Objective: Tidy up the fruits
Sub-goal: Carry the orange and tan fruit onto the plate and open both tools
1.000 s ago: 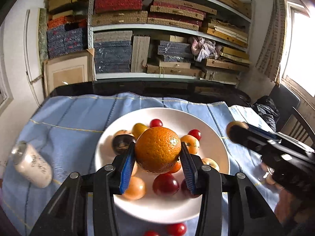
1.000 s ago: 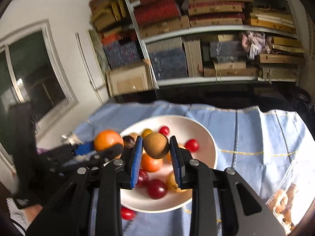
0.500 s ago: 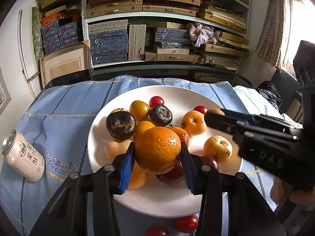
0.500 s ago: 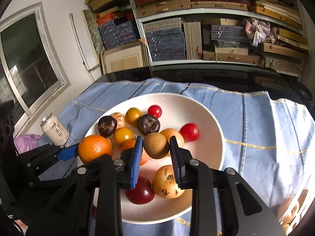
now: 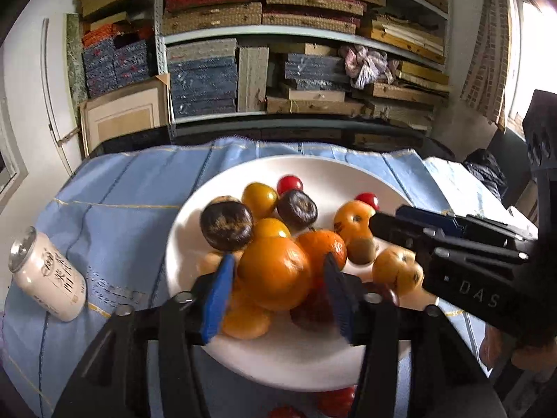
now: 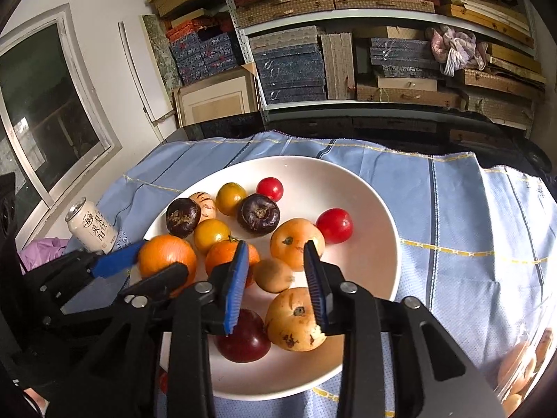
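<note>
Round, pebbled orange (image 5: pixel 275 273) — no long axis or facing to tell — sits between the blue pads of the left gripper (image 5: pixel 276 287), jaws spread, gaps on both sides, over the left of the white plate (image 6: pixel 376 254). Small brown fruit (image 6: pixel 273 275) lies on the plate between the right gripper's (image 6: pixel 276 287) parted fingers — untouched. Beside the plate, a tilted can (image 5: pixel 47 280).

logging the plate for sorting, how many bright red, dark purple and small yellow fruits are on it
bright red fruits: 2
dark purple fruits: 2
small yellow fruits: 2
total: 6
</note>
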A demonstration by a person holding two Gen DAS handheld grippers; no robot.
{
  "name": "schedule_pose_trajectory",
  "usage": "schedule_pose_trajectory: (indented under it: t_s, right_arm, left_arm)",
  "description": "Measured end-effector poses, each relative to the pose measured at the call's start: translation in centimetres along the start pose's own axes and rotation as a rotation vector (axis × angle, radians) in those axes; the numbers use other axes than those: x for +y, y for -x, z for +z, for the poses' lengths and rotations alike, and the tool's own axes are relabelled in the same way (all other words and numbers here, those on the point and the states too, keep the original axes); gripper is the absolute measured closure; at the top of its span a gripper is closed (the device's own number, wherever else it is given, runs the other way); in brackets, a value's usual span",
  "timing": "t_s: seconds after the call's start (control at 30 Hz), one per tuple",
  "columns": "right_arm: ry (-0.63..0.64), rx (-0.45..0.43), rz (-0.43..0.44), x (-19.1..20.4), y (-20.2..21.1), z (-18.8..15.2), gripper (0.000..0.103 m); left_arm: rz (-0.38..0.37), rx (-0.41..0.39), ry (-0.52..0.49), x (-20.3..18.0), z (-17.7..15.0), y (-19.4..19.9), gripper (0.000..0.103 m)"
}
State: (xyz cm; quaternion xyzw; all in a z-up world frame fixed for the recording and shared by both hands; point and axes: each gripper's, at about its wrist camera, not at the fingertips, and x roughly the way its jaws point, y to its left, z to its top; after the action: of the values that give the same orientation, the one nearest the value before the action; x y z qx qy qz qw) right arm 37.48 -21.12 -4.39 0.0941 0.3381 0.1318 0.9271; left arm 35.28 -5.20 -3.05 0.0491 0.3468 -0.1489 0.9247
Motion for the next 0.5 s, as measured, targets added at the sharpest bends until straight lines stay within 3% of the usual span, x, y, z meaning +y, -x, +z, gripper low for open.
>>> schedule_pose_trajectory:
  t_s: [0.5]
  right_arm:
    - [0.009,-0.084,0.043,1.3,4.6,0.5,0.063]
  left_arm:
    - [0.047,-0.083,-0.022,-0.6,0.3,3.4,0.037]
